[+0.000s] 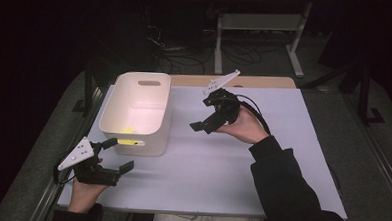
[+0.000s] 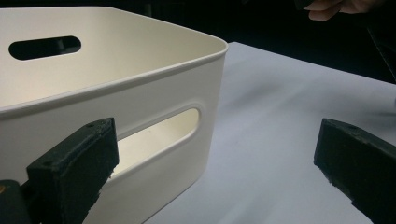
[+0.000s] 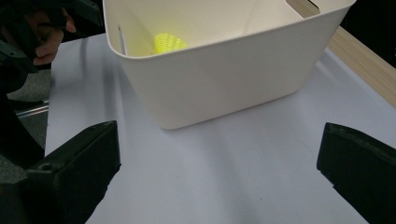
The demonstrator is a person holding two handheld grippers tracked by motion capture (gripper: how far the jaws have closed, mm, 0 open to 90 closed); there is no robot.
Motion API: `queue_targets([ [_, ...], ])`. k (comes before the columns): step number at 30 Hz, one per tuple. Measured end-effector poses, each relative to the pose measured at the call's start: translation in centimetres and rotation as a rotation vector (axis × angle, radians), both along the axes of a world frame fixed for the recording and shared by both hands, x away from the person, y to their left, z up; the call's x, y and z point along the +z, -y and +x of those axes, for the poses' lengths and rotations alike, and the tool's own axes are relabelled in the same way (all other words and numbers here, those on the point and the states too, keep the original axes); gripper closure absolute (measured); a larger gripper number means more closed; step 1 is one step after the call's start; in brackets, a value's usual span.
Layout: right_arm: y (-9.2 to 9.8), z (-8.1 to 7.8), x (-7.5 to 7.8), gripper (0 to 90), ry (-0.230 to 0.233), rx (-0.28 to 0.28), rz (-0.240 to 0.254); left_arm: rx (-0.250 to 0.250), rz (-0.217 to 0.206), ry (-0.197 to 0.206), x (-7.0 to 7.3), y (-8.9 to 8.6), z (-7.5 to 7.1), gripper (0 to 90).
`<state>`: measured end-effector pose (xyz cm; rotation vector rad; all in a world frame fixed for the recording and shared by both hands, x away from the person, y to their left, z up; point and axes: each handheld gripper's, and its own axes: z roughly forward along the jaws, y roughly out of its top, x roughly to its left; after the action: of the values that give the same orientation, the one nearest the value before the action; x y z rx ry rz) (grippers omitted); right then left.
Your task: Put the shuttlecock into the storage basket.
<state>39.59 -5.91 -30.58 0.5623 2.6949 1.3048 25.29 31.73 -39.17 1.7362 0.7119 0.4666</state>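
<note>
The cream plastic bin with slot handles (image 1: 139, 113) stands at the desk's (image 1: 222, 161) left edge, long axis running front to back. The left tongs (image 1: 117, 156), jaws apart and empty, sit just beside its near corner; the right tongs (image 1: 203, 122), also apart, hover farther off. A small yellow meshed object (image 3: 168, 43) lies inside, mostly hidden by the wall.

Bin (image 1: 154, 108) on mat (image 1: 221, 171), left of centre — ball (image 1: 127, 130) inside, at near wall. Left gripper (image 1: 116, 156) just before bin; right gripper (image 1: 202, 114) to its right.
</note>
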Motion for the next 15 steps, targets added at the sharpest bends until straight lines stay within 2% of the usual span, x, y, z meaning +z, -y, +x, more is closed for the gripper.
queue_targets([
  [15,2.3,-0.6,-1.1,0.0,-0.007,-0.038,0.012,0.002,0.001,-0.001,0.0,0.0,0.0,0.0],
])
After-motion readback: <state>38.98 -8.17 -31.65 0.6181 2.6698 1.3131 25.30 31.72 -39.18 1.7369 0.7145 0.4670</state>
